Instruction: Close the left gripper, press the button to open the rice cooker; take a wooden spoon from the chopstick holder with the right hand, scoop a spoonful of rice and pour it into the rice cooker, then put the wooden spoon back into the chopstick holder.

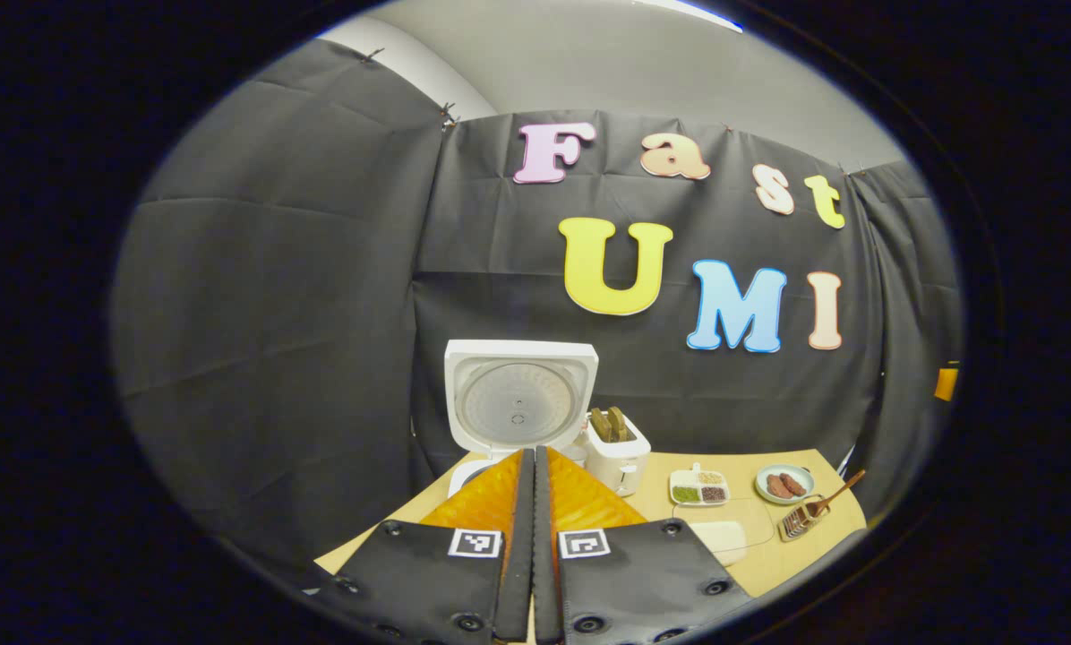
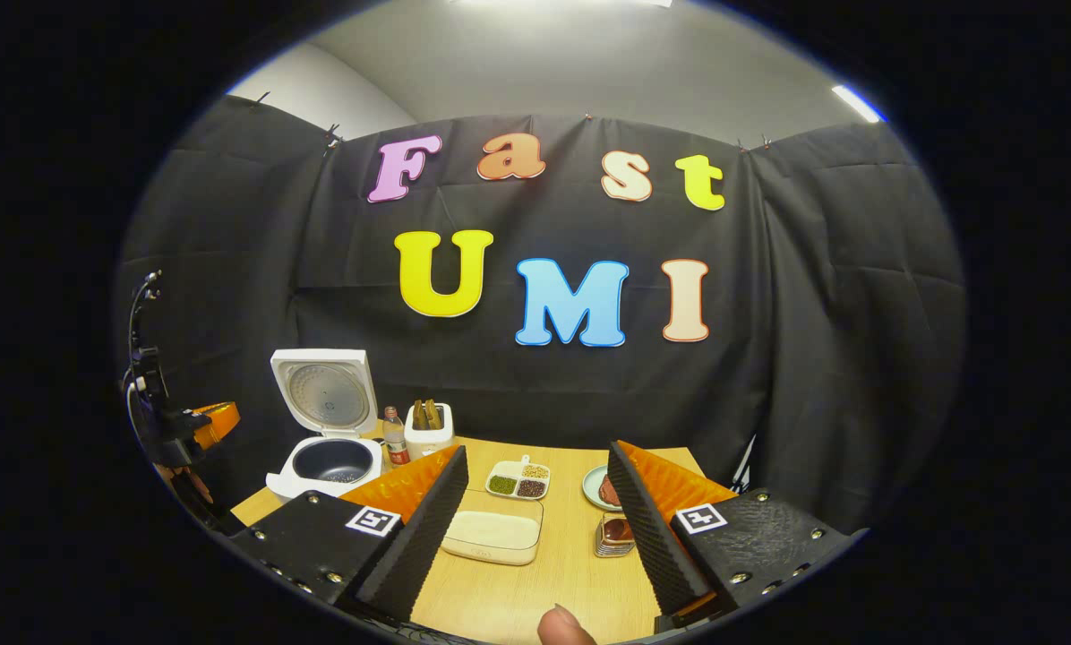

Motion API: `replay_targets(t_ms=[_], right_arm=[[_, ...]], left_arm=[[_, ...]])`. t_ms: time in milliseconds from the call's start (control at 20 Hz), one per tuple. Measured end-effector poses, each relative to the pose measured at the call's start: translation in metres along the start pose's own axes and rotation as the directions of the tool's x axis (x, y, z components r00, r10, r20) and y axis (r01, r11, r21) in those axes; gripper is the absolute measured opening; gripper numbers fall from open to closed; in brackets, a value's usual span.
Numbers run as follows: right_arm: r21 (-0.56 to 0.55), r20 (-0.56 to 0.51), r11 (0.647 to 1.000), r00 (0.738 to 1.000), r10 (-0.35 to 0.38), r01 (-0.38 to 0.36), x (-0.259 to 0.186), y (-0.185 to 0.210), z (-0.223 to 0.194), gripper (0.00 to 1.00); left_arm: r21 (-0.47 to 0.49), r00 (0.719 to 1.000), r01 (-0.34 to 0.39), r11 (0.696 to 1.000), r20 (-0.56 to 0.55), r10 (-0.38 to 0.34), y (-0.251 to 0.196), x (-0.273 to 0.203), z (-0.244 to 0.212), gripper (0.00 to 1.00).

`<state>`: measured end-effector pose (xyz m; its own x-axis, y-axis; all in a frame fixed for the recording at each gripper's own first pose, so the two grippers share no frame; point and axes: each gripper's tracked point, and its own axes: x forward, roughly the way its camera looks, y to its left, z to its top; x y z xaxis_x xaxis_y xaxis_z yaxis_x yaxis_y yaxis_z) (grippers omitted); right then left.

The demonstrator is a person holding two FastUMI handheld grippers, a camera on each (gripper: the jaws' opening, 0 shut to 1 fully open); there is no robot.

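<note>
Rice cooker (image 1: 516, 408) at the desk's (image 2: 580, 573) far left corner, lid standing upright and open, its round inner plate facing the room; in the right gripper view the dark inner pot (image 2: 331, 460) lies bare beneath the lid. One wooden spoon (image 1: 835, 495) leans in the chopstick holder (image 1: 800, 521) near the desk's right edge in the left gripper view — bowl end down in the holder, handle slanting up and to the right.

Left gripper (image 1: 533, 466) has its two fingers pressed together with nothing between them, pointing at the cooker. Right gripper (image 2: 535, 488) is spread wide and holds nothing; between its fingers lie one lidded clear box of rice (image 2: 492, 536) and one divided dish (image 2: 519, 480) with four small heaps of grains.

Counted besides: one white toaster (image 2: 429, 428) with two slices standing in it, just right of the cooker; one small bottle (image 2: 396, 439) between cooker and toaster; one plate (image 1: 783, 484) with two brownish pieces on it.

Bare wood shows in front of the rice box, toward the near edge, where a fingertip (image 2: 564, 627) shows.
</note>
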<state>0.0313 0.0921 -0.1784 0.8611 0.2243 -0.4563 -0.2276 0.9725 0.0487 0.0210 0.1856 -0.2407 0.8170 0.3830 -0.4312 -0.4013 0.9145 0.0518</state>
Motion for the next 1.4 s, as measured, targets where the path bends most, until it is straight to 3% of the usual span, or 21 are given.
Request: replay_targets(t_ms=[100, 250, 450, 500, 950, 1200, 1400], right_arm=[[0.009, -0.001, 1.0, 1.0, 0.02, -0.02, 0.01, -0.012, -0.001, 0.96], [0.011, 0.001, 0.999, 0.999, 0.044, -0.044, 0.023, -0.029, -0.004, 0.96], [0.014, 0.008, 0.998, 0.998, 0.062, -0.062, 0.042, -0.054, -0.006, 0.96], [0.017, 0.007, 0.998, 0.998, 0.063, -0.064, 0.046, -0.06, -0.007, 0.96], [0.034, -0.009, 0.998, 0.998, 0.06, -0.06, 0.078, -0.103, -0.026, 0.96], [0.053, -0.046, 0.998, 0.999, 0.02, -0.018, 0.105, -0.136, -0.057, 0.96], [0.073, -0.091, 0.996, 0.995, -0.037, 0.043, 0.133, -0.172, -0.107, 0.96]], left_arm=[[0.007, 1.0, 0.007, 1.0, 0.023, -0.007, -0.018, -0.007, 0.007, 0.21], [0.031, 0.998, -0.01, 0.999, 0.06, 0.008, -0.034, -0.017, 0.016, 0.5], [0.031, 0.997, -0.049, 0.998, 0.06, 0.047, -0.049, -0.023, 0.016, 0.68], [0.028, 0.996, -0.057, 0.998, 0.063, 0.055, -0.052, -0.024, 0.017, 0.65], [0.014, 0.995, -0.073, 0.997, 0.074, 0.072, -0.077, -0.034, 0.019, 0.91], [0.023, 0.993, -0.075, 0.997, 0.09, 0.072, -0.087, -0.039, 0.029, 0.93], [0.021, 0.992, -0.074, 0.997, 0.1, 0.071, -0.093, -0.043, 0.031, 0.94]])
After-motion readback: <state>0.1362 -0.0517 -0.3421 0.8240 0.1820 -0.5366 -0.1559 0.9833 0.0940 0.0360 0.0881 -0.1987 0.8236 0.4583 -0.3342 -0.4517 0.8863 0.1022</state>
